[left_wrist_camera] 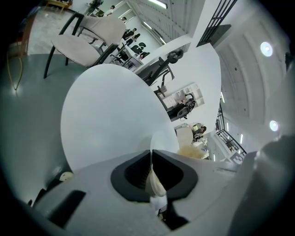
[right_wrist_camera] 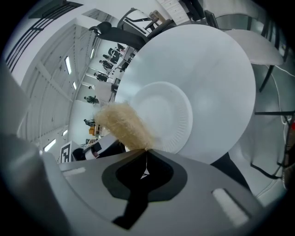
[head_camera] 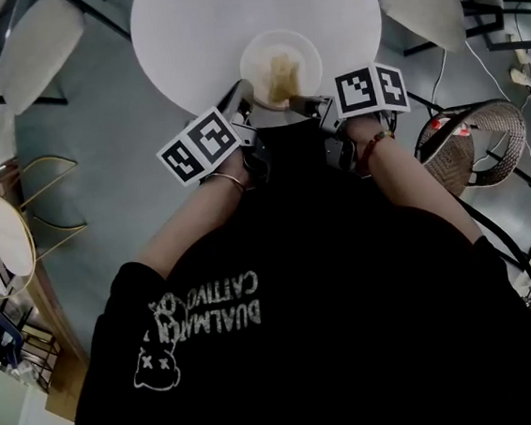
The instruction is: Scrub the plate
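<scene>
Left gripper (left_wrist_camera: 152, 153) is clenched on the near rim of the plate (left_wrist_camera: 162, 139), thin white edge pinched right between the pads. Right gripper (right_wrist_camera: 146, 151) is clamped on one end of a tan fibrous scrubber (right_wrist_camera: 123, 125), with the tuft sticking out past the tips over the plate's well. Plate sits at the near edge of the round white bench (head_camera: 190, 35), just in front of you, both grippers close together at its near side. Can't tell if the pinched rim is lifted or flat on the bench. Step in hand looks like the scrub itself. To do it well, hold the left pinch firm as the anchor; the plate looks like flimsy paper and will likely buckle or slide if you bear down. Press the scrubber lightly and work small circles across the well and out to the fluted rim. Cover the far side too, not just the patch by the grippers. The scrubber is held only by its end, so it may twist out if dragged hard sideways; push along the gripper's line instead. Don't let the right gripper's tips knock the left one, and don't shove the plate off the bench edge toward you.
</scene>
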